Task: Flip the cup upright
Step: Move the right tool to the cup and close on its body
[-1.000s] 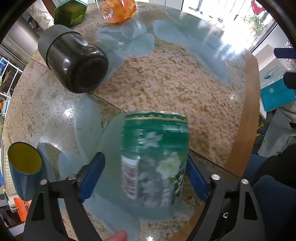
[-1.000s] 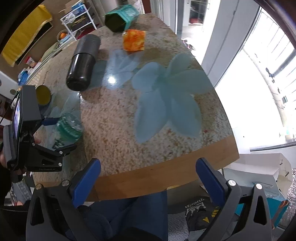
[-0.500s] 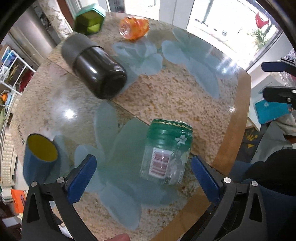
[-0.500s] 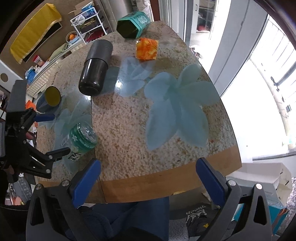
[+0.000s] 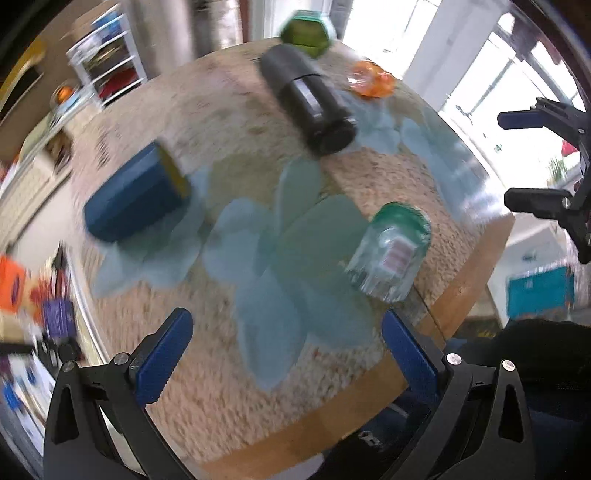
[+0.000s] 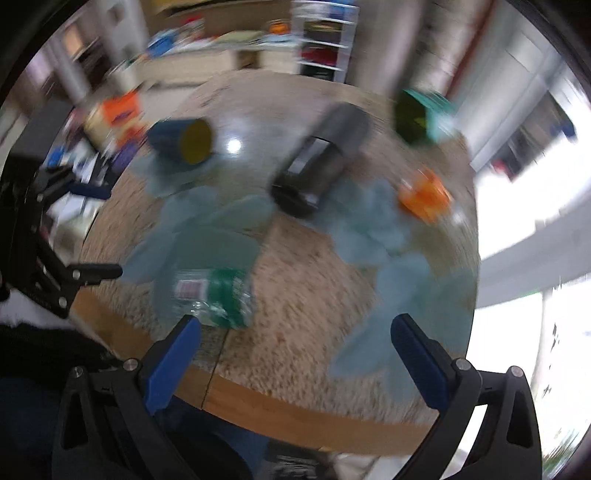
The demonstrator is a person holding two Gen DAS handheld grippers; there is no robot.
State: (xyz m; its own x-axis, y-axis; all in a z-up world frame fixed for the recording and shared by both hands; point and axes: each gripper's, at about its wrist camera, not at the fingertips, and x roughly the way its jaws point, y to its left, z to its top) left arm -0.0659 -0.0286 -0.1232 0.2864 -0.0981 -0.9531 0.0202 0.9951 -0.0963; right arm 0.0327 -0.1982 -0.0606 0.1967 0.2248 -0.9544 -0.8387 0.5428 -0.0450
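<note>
Glossy speckled stone table (image 5: 388, 173) (wood-edged); clear glass cup (image 5: 389, 254); matt black tumbler (image 5: 306, 99).

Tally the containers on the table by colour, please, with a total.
Blue cup: 1
Black tumbler: 1
Orange cup: 1
Green hexagonal cup: 1
Clear glass with green band: 1
Total: 5

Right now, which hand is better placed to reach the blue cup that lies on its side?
Left, probably. In the left wrist view the blue cup lies ahead of the open left tool. The right tool, also open, sits nearer the green-banded glass cup.
</note>
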